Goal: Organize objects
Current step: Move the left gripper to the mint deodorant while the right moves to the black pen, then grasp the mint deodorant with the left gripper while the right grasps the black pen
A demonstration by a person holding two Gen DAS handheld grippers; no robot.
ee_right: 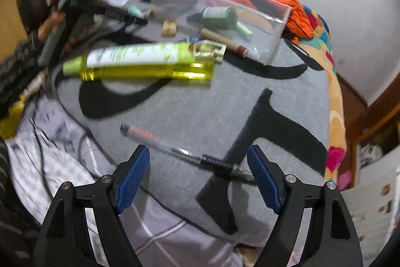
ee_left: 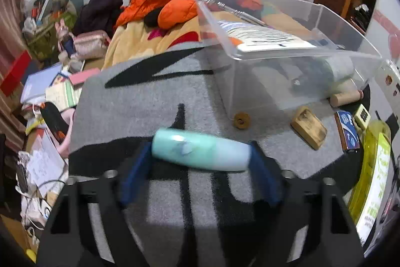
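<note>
Mint-green tube (ee_left: 201, 152) sits at lower centre of my left view, clamped end to end by my left gripper (ee_left: 200, 167), and could pivot out; my right gripper (ee_right: 198, 175) gapes over the pen (ee_right: 185, 154).

No text can be read: the print on the yellow-green bottle's label (ee_right: 140, 55) and on the clear plastic box's sticker (ee_left: 270, 38) is too blurred.
</note>
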